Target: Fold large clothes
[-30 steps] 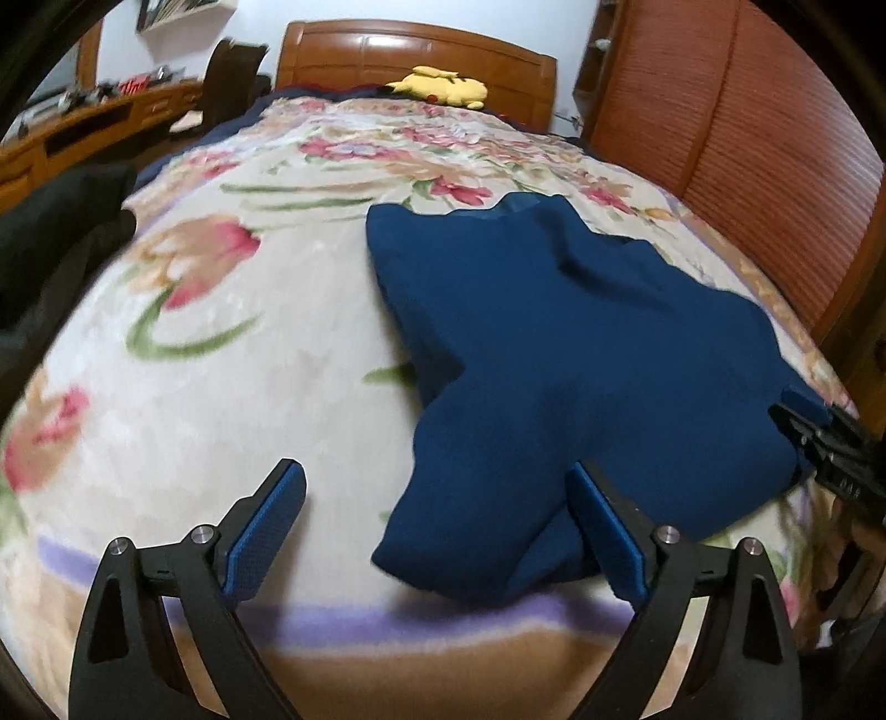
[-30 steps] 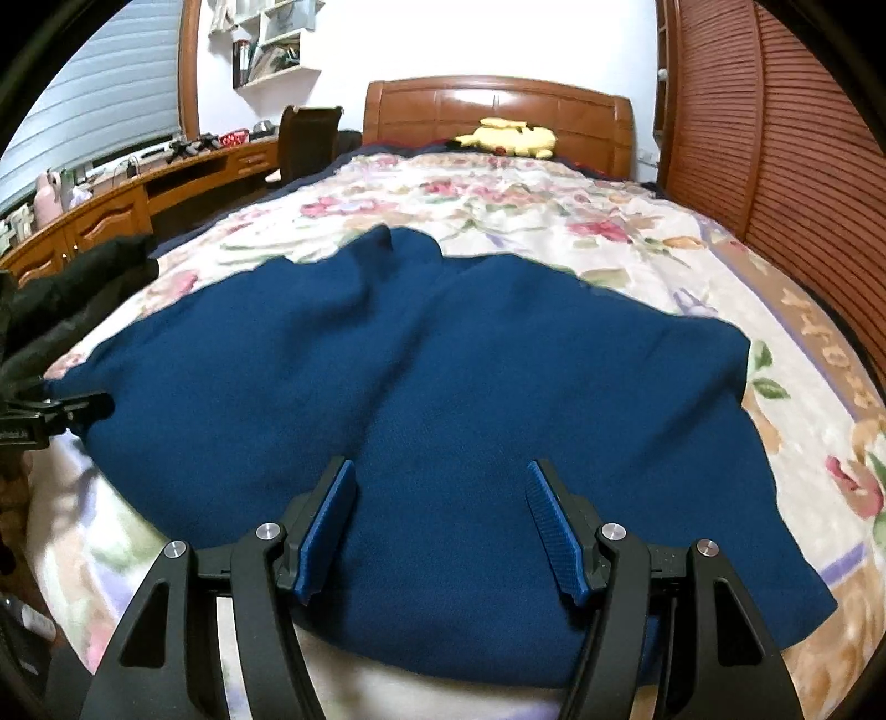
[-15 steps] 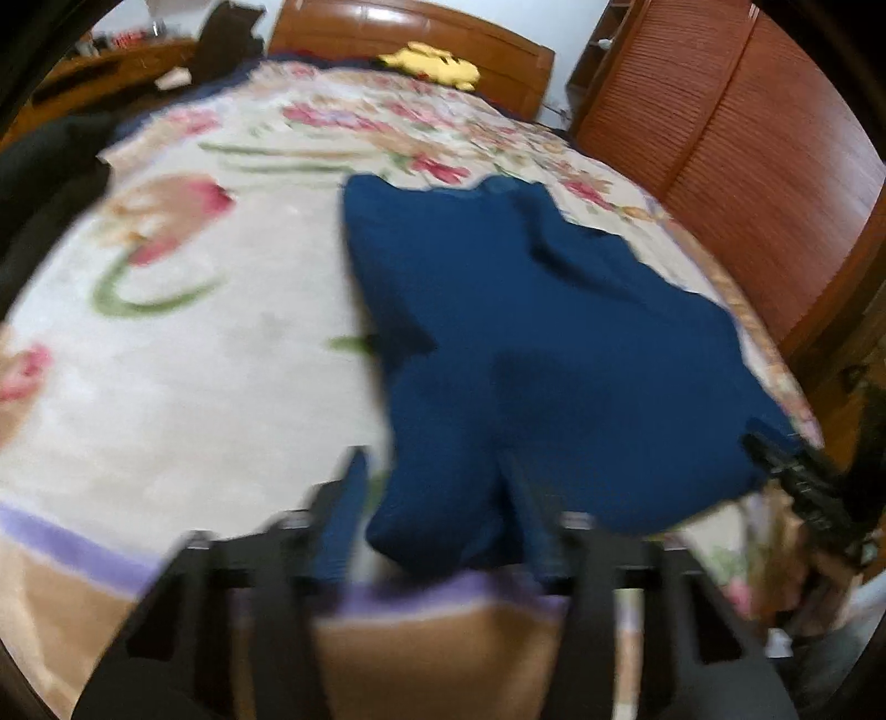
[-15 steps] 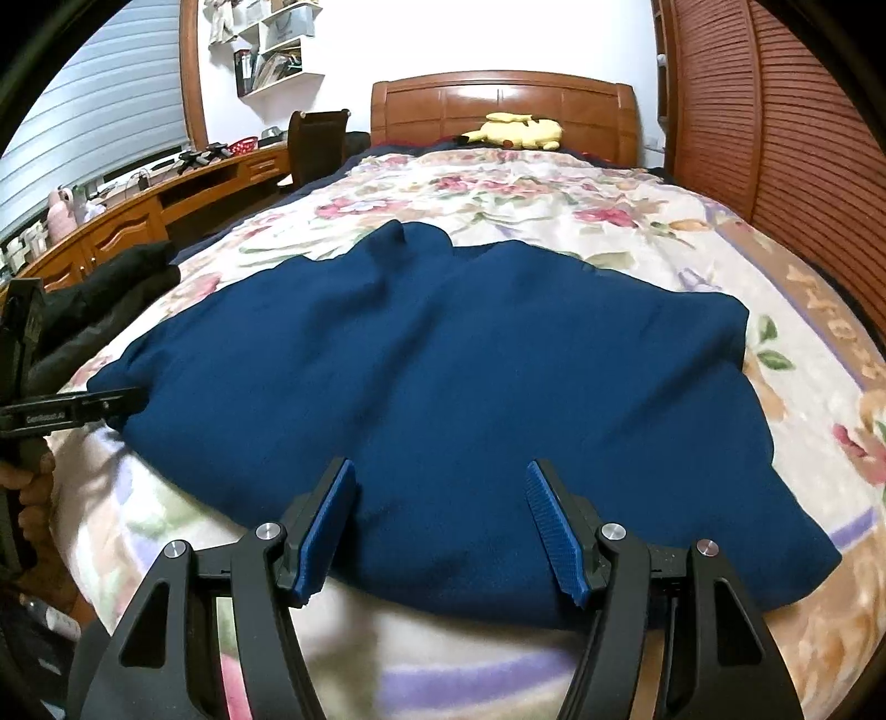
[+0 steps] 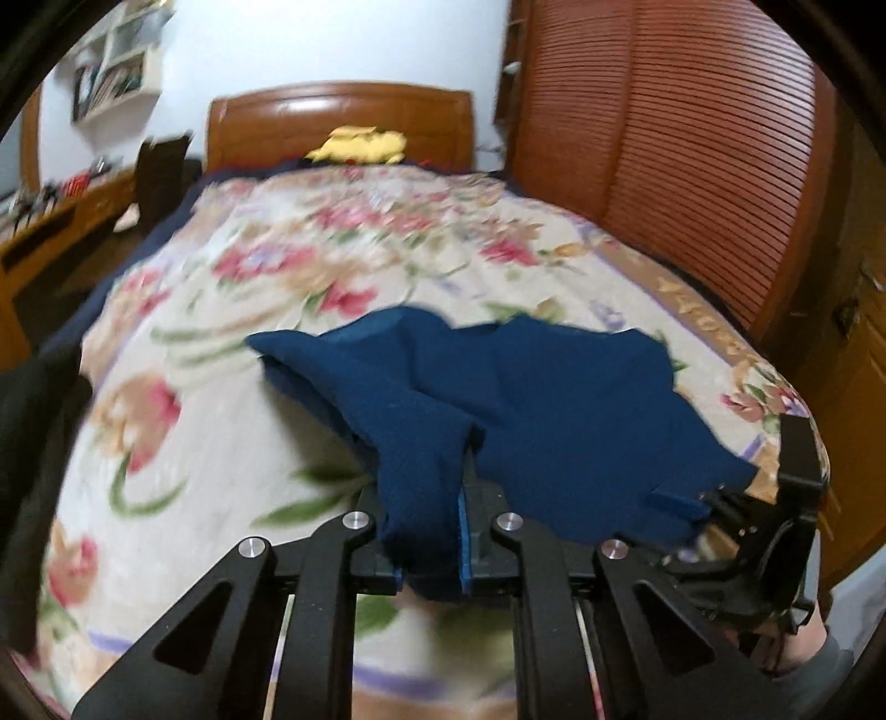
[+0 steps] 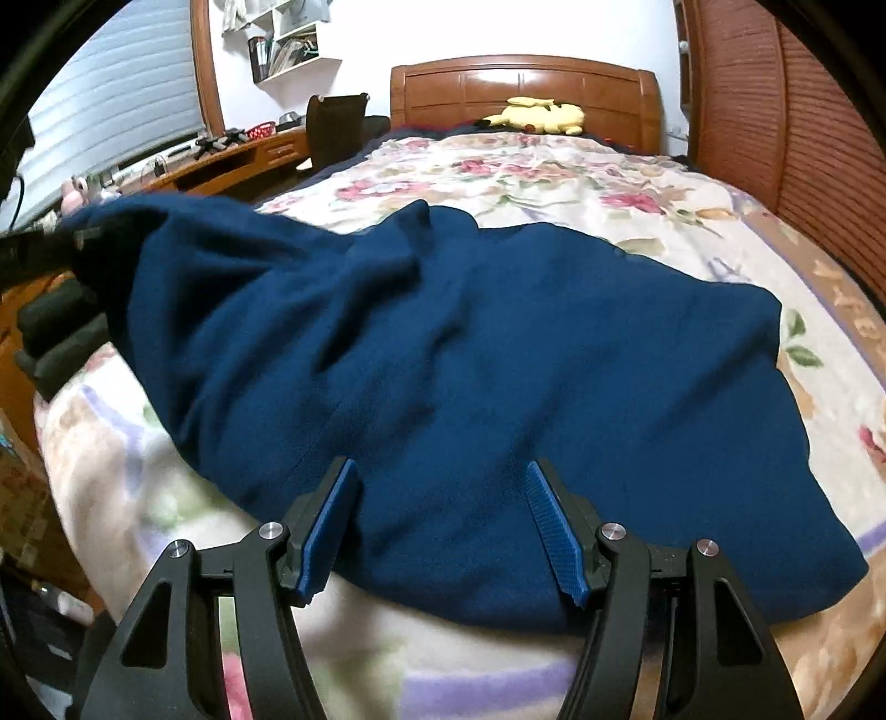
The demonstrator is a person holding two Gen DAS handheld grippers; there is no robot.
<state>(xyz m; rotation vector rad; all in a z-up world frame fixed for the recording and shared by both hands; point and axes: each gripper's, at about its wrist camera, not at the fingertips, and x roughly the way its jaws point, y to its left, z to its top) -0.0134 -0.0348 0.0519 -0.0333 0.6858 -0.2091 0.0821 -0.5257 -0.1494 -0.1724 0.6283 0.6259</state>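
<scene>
From the left wrist camera, a bed [image 5: 232, 443] under a floral blanket fills the room's middle, with a wooden headboard [image 5: 338, 124] at its far end, a yellow plush toy [image 5: 360, 147] lying just before that headboard, a slatted wooden wall [image 5: 681, 138] along the bed's right side and a wooden tabletop [image 5: 50, 221] along its left. The blue garment [image 5: 554, 410] lies on the near part of the bed, and one corner of it rises off the blanket into the left hand-held gripper [image 5: 426, 531], whose jaws are closing with the cloth bunched between the blue pads (the picture is blurred). The right hand-held gripper [image 5: 775, 520] shows at the garment's right edge. From the right wrist camera, the same headboard [image 6: 526, 91] and plush toy [image 6: 534, 119] stand at the far end, shelves [image 6: 288, 44] hang on the wall left of the headboard, and a dark chair [image 6: 332, 130] stands by the tabletop [image 6: 232, 166]. The right hand-held gripper [image 6: 443, 531] hangs released over the garment's [image 6: 526, 360] near hem, pads wide apart, angled down at the bed. At the garment's left side a lifted fold hangs from the left hand-held gripper [image 6: 61, 243]. No writing can be read.
</scene>
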